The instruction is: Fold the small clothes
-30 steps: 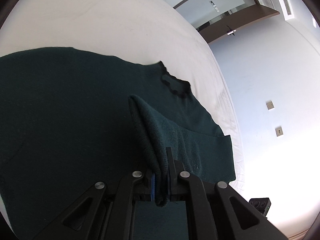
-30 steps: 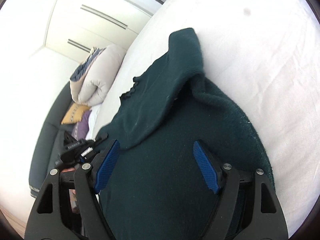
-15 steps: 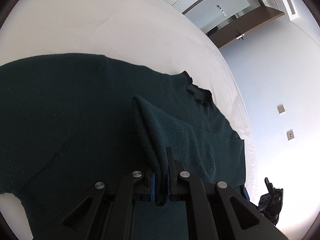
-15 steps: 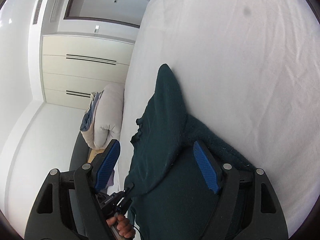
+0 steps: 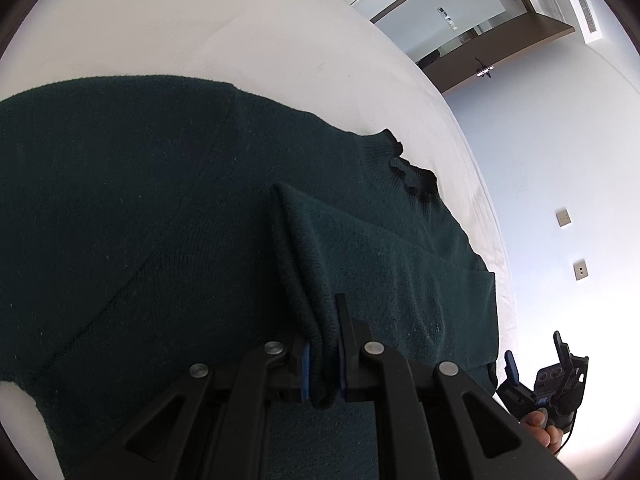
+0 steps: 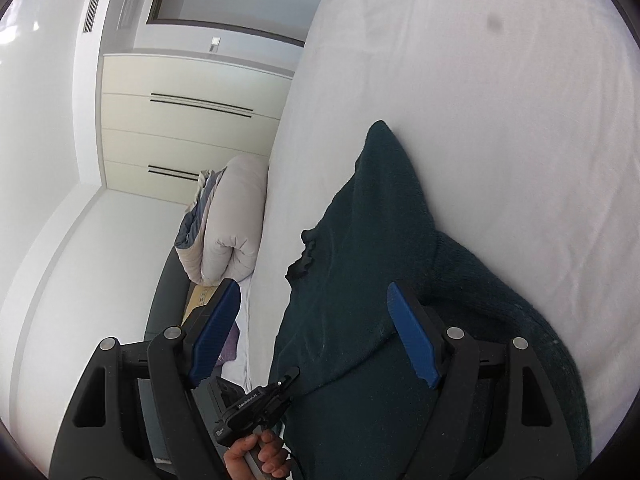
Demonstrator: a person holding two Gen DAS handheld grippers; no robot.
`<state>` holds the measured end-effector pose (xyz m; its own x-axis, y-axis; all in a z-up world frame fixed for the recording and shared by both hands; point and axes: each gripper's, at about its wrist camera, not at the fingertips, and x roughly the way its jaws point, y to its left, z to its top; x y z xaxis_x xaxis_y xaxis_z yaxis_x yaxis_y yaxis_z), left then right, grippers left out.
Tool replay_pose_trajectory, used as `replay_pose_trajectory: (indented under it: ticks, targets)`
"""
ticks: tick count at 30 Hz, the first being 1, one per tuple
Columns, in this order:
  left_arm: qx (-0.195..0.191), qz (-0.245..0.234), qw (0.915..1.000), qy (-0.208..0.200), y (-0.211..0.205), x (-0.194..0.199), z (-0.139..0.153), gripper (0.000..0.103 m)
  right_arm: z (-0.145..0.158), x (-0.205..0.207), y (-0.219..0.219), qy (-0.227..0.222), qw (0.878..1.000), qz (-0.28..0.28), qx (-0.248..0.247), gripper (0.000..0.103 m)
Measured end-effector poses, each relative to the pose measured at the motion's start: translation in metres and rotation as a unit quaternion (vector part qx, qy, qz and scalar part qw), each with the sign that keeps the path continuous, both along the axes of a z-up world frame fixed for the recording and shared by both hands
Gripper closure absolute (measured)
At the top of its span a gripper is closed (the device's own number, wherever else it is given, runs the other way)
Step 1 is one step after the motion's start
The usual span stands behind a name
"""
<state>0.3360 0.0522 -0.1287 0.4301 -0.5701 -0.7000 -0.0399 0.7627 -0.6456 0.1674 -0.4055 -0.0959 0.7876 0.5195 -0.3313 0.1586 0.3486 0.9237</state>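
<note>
Left wrist view: the left gripper [image 5: 322, 364] sat at the bottom centre of the frame, its two black arms drawn close together and its blue pads [image 5: 306, 368] clamped on a doubled-over fold of a dark green knitted sweater [image 5: 160, 220]. The pinched fold rose as a narrow ridge from the jaws toward the middle of the garment. The rest of the sweater lay spread flat on a white bed [image 5: 200, 32], covering most of the left and centre of the picture, with its ruffled dark collar [image 5: 412, 176] lying toward the right edge of the mattress. At the lower right, just past the bed's edge, the right gripper [image 5: 536, 364] appeared small and dark, with part of the hand [image 5: 542, 428] that held it. Beyond the bed were a pale wall with two wall switches [image 5: 572, 244] and a brown-framed doorway [image 5: 460, 12]. Right wrist view: the right gripper [image 6: 312, 332] had its blue-padded jaws standing wide apart with nothing pressed between them, the sweater [image 6: 360, 280] lying on the bed [image 6: 500, 100] below and beyond them. One corner of the garment peaked upward toward the middle of the frame. To the left, a rolled beige duvet [image 6: 232, 224] rested beside the mattress, in front of cream wardrobe doors [image 6: 180, 120]. At the bottom, the left gripper [image 6: 296, 372] and its hand [image 6: 256, 460] showed at the sweater's near edge.
</note>
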Motion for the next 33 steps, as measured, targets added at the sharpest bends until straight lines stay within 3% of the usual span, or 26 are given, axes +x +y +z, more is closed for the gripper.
replay_pose_trajectory:
  ticks: [10, 16, 22, 23, 27, 29, 33]
  targets:
    - [-0.022, -0.005, 0.9997, -0.012, 0.008, 0.002, -0.011, 0.092, -0.013, 0.09, -0.016, 0.058, 0.996, 0.033, -0.053, 0.028]
    - [-0.019, -0.008, 0.9996, -0.021, 0.008, 0.005, -0.012, 0.092, -0.016, 0.135, -0.025, 0.067, 0.996, 0.032, -0.046, 0.028]
    - [-0.033, -0.005, 0.9989, -0.034, 0.013, 0.0, -0.011, 0.091, -0.014, 0.106, -0.01, 0.035, 0.996, 0.063, -0.051, 0.028]
    - [-0.032, 0.001, 0.9988, -0.038, 0.016, -0.005, -0.007, 0.084, -0.015, 0.095, -0.008, 0.028, 0.996, 0.071, -0.05, 0.028]
    - [-0.029, 0.046, 0.9959, -0.072, 0.045, -0.039, 0.02, 0.024, -0.004, 0.037, 0.004, 0.021, 0.992, 0.097, -0.077, 0.027]
    - [-0.018, 0.08, 0.9925, -0.091, 0.07, -0.067, 0.034, 0.015, -0.001, 0.003, 0.006, 0.01, 0.992, 0.105, -0.07, 0.027]
    - [-0.048, 0.17, 0.98, -0.092, 0.144, -0.132, 0.039, 0.014, 0.006, -0.061, 0.018, -0.007, 0.993, 0.11, -0.045, 0.027]
